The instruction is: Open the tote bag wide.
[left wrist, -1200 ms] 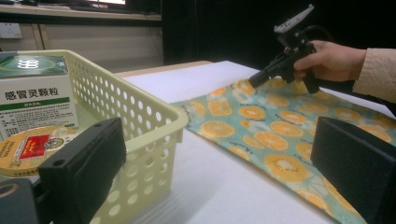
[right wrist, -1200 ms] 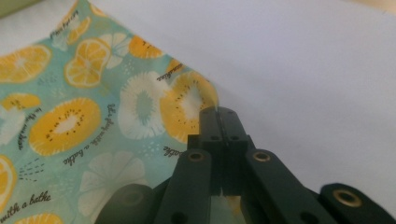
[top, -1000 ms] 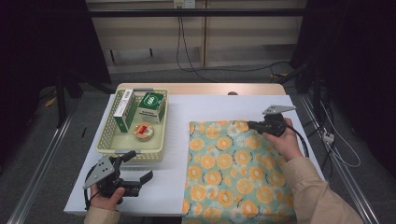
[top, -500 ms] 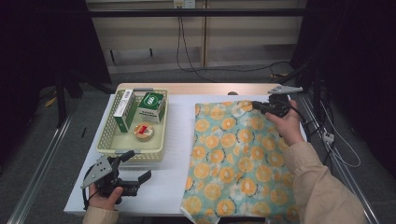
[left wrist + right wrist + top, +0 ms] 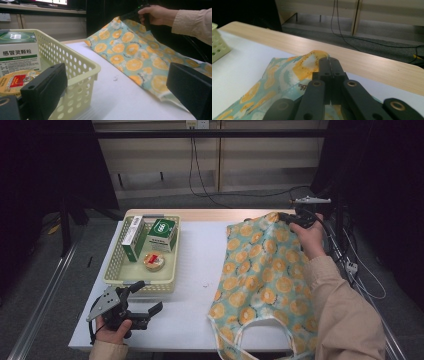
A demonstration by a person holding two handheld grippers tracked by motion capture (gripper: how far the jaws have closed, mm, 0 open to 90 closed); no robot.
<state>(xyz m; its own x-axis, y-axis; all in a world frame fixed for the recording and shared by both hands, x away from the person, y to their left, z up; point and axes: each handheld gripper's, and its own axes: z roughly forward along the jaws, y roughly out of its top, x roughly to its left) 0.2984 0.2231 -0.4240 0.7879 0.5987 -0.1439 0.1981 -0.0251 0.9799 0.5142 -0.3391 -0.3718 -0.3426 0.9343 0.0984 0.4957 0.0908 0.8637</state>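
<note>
A teal cloth with an orange-slice print (image 5: 262,270) drapes over the right half of the white table. My right gripper (image 5: 286,216) is shut on its far corner and holds that corner lifted near the table's back edge. The right gripper view has the jaws pressed together on the cloth (image 5: 294,72), the right gripper (image 5: 329,61) pinching its edge. My left gripper (image 5: 147,299) rests open at the front left of the table with nothing between its jaws. From the left gripper view the cloth (image 5: 130,55) slopes up toward the person's hand (image 5: 153,15).
A pale yellow perforated basket (image 5: 116,270) stands at the left, holding a green-and-white box (image 5: 161,234), a slim white-green box (image 5: 132,237) and a round tin (image 5: 154,261). The basket (image 5: 82,72) is close to my left gripper. Wooden table edge (image 5: 372,67) lies beyond the cloth.
My right gripper has carried the cloth's corner up and away toward the back right edge, so the cloth now hangs lifted instead of lying flat. The left gripper stayed put.
</note>
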